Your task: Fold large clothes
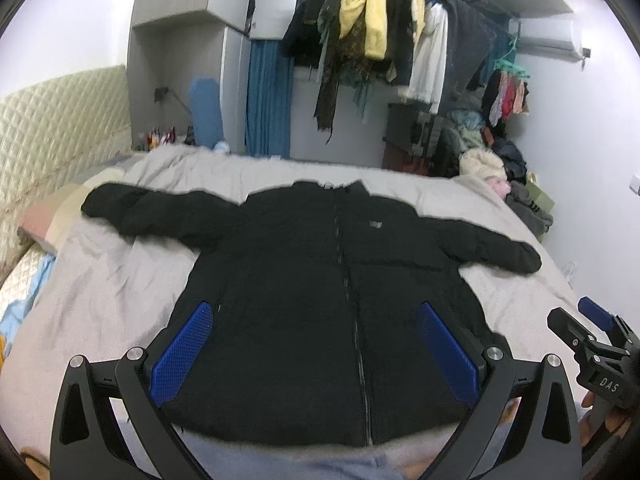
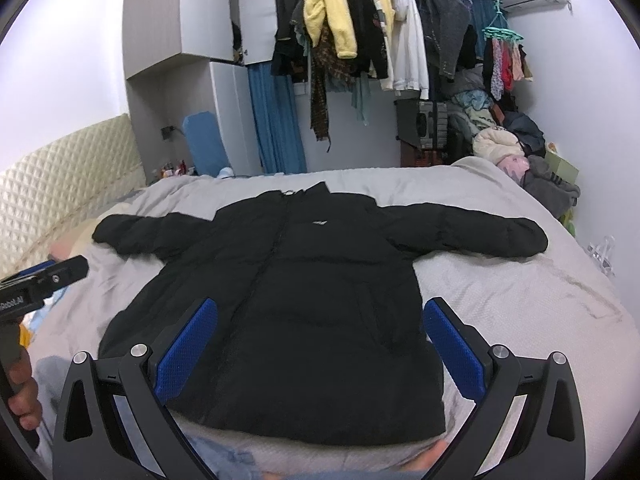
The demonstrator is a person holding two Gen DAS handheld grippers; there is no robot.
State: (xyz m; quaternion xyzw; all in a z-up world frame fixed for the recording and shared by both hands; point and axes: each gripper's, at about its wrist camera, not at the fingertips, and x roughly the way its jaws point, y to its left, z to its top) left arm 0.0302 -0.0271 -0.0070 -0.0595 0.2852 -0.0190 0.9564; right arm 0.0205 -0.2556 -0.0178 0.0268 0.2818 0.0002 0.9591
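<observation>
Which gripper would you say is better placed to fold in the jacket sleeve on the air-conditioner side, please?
Probably the right gripper. It is open and sits nearer that sleeve of the black jacket; the left gripper, also open, is centred over the zip and would have to cross the body.

Both wrist views look forward from near the hem of the black jacket (image 1: 304,280) toward its collar. The left view sits left of the right view. Both show the jacket and the clothes rack (image 2: 380,28) beyond it.

My bed (image 2: 500,300) has a wrinkly grey cover. A black jacket (image 2: 288,312) lies flat on it, front up, zipped, both sleeves spread wide to the sides. Its collar points to the far edge and its hem is near me.
</observation>
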